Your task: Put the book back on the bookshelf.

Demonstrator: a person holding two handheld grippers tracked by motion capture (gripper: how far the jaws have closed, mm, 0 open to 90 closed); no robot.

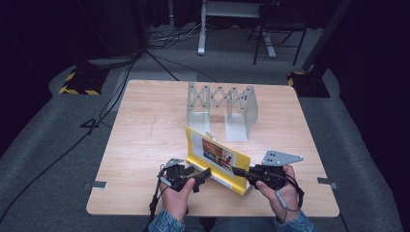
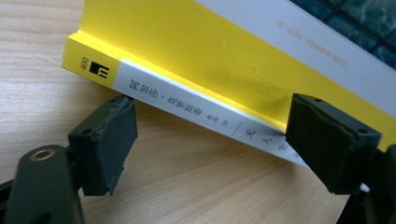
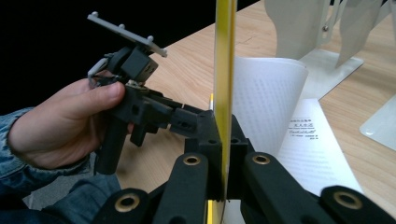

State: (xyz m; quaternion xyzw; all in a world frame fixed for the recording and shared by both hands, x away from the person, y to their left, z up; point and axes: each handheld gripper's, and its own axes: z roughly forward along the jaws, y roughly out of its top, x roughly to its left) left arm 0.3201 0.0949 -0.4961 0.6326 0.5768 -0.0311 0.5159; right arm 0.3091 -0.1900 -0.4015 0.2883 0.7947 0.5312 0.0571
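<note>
A yellow paperback point(image 1: 218, 158) lies on the wooden table point(image 1: 145, 140), its front cover point(image 3: 224, 70) lifted upright. My right gripper point(image 3: 223, 144) is shut on the edge of that cover, and in the high view it point(image 1: 240, 172) comes in from the right. My left gripper point(image 2: 215, 140) stands open, its two pads on either side of the white and yellow spine point(image 2: 177, 100) without pressing it. From above, the left gripper point(image 1: 203, 175) sits at the book's near left end. White printed pages point(image 3: 275, 98) curl open behind the cover.
A grey metal expanding book rack point(image 1: 223, 110) stands beyond the book at the table's middle. The person's left hand point(image 3: 60, 126) holds the left gripper at the front edge. Dark floor with cables surrounds the table.
</note>
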